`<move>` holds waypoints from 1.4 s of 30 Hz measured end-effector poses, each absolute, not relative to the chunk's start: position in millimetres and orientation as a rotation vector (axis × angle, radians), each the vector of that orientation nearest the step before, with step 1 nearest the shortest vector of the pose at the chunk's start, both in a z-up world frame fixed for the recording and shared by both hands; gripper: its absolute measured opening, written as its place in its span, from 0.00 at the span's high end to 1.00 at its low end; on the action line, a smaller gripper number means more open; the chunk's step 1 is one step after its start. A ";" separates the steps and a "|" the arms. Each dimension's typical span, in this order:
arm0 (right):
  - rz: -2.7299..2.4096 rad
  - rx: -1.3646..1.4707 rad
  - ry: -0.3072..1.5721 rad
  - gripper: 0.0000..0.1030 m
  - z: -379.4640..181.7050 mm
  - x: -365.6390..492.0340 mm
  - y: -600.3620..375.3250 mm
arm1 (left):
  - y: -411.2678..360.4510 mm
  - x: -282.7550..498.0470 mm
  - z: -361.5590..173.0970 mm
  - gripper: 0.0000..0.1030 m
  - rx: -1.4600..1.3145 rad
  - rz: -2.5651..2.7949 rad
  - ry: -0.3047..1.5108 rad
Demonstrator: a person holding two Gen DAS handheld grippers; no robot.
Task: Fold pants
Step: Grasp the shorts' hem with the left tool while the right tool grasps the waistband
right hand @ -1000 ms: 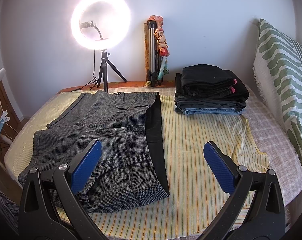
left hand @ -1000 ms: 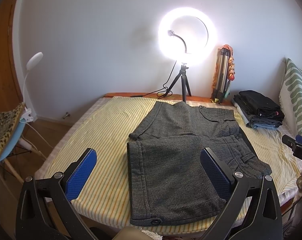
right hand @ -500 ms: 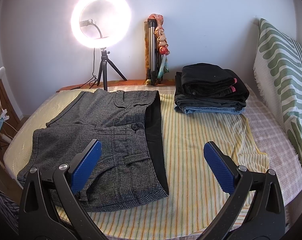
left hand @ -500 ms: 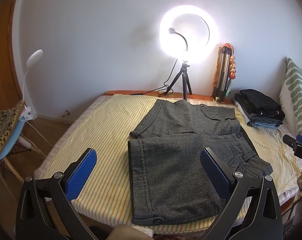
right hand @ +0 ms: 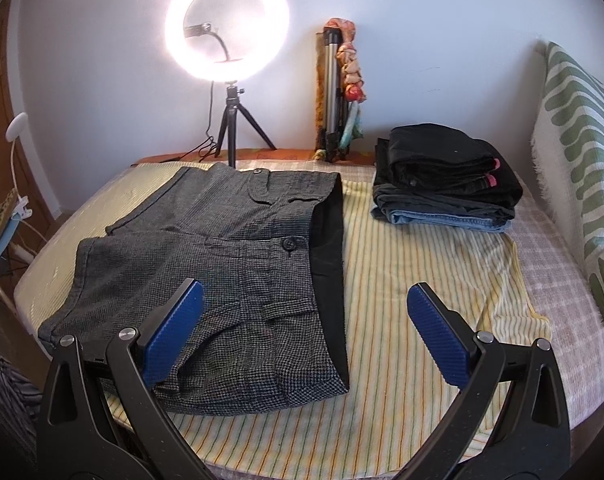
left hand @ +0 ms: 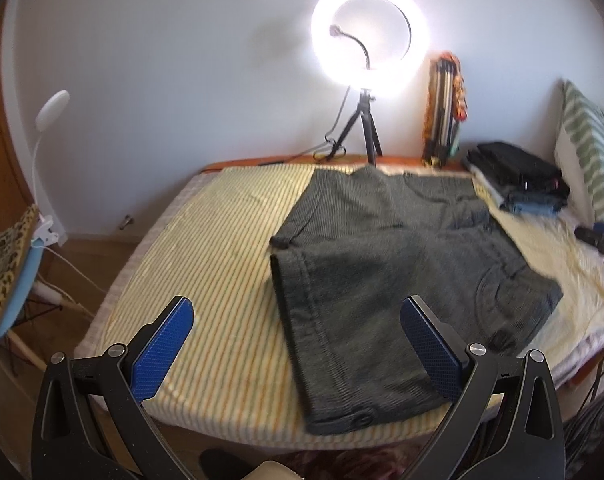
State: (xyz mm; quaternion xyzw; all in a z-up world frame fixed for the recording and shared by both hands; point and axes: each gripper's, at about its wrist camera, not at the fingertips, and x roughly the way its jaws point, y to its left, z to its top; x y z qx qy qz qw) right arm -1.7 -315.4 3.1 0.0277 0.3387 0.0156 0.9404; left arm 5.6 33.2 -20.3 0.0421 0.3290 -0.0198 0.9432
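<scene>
Grey checked shorts [left hand: 382, 264] lie flat and spread out on the yellow striped sheet [left hand: 222, 264] of the bed. In the right wrist view the shorts [right hand: 230, 264] show their waistband and black lining on the right side. My left gripper [left hand: 298, 340] is open and empty, held above the near leg hem. My right gripper [right hand: 302, 320] is open and empty, above the waistband end near the bed's front edge. Neither gripper touches the cloth.
A stack of folded dark pants and jeans [right hand: 446, 180] sits at the back right. A lit ring light on a tripod [right hand: 228, 64] and a folded tripod [right hand: 334, 92] stand at the wall. A green patterned pillow [right hand: 582, 160] lies on the right. A chair [left hand: 6, 256] stands left.
The left gripper has moved closer to the bed and slightly left, its view blurred by motion. The right gripper has barely moved. The shorts lie unchanged.
</scene>
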 end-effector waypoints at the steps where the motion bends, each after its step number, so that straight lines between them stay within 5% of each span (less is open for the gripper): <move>1: 0.039 0.043 0.690 0.00 3.1 -1.6 -313.6 | 36.4 5.8 -22.5 0.00 0.101 -0.057 0.678; 10: 0.148 -0.097 0.758 0.05 -9.3 10.9 -295.5 | 46.8 7.8 -42.0 0.14 0.147 -0.204 0.771; 13: 0.210 -0.241 0.821 0.17 -19.2 14.7 -284.7 | 38.0 6.9 -53.3 0.18 0.160 -0.309 0.839; 19: 0.379 -0.507 0.972 0.24 -44.8 4.0 -271.2 | 17.5 6.2 -75.4 0.41 0.185 -0.428 0.932; 37: 0.524 -0.952 0.990 0.24 -97.1 -12.8 -232.1 | 1.7 19.0 -90.7 0.43 0.328 -0.521 0.981; 40: 0.511 -0.920 1.009 0.52 -97.2 -7.2 -233.8 | -0.1 21.4 -90.9 0.42 0.331 -0.527 0.993; 42: 0.513 -0.859 1.029 0.58 -94.3 -2.8 -235.7 | -3.3 20.3 -89.9 0.41 0.342 -0.545 0.995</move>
